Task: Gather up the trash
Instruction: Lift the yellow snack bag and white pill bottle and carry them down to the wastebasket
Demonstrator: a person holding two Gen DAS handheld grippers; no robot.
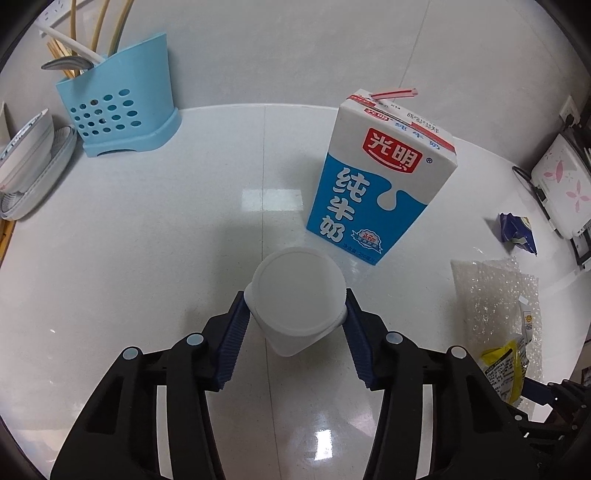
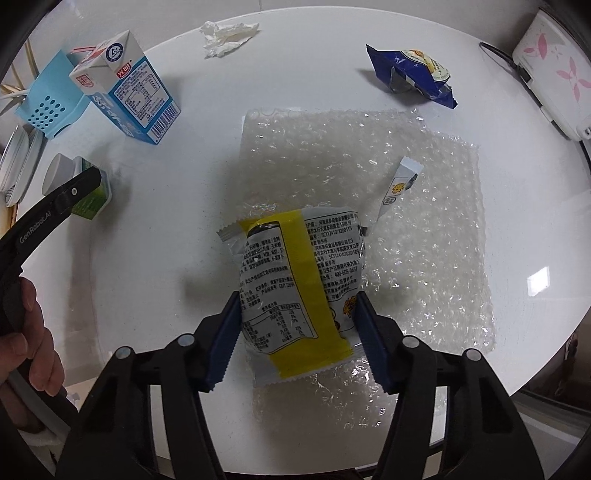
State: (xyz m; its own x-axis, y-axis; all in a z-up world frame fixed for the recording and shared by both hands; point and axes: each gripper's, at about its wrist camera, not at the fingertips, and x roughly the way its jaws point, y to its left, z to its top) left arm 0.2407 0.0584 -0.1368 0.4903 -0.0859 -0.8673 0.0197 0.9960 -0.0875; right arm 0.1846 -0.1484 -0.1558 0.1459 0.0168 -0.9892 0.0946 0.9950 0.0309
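Observation:
A small white-lidded cup (image 1: 299, 291) stands on the white round table (image 1: 147, 258), and my left gripper (image 1: 295, 301) is shut on it, with the blue pads pressed to both sides of its rim. In the right wrist view the cup's green body (image 2: 94, 199) shows under a left finger (image 2: 79, 186). My right gripper (image 2: 297, 301) points down and is shut on a grey and yellow snack wrapper (image 2: 291, 266) that lies on a sheet of bubble wrap (image 2: 369, 166). A blue and white milk carton (image 1: 380, 177) with a straw stands just behind the cup.
A crumpled tissue (image 2: 227, 35), a blue snack bag (image 2: 410, 74) and a torn wrapper strip (image 2: 399, 188) lie farther out. A blue utensil holder (image 1: 118, 107) and stacked bowls (image 1: 26, 155) sit at the left edge, and a white appliance (image 2: 554, 70) at the right. A hand (image 2: 33, 332) grips the left handle.

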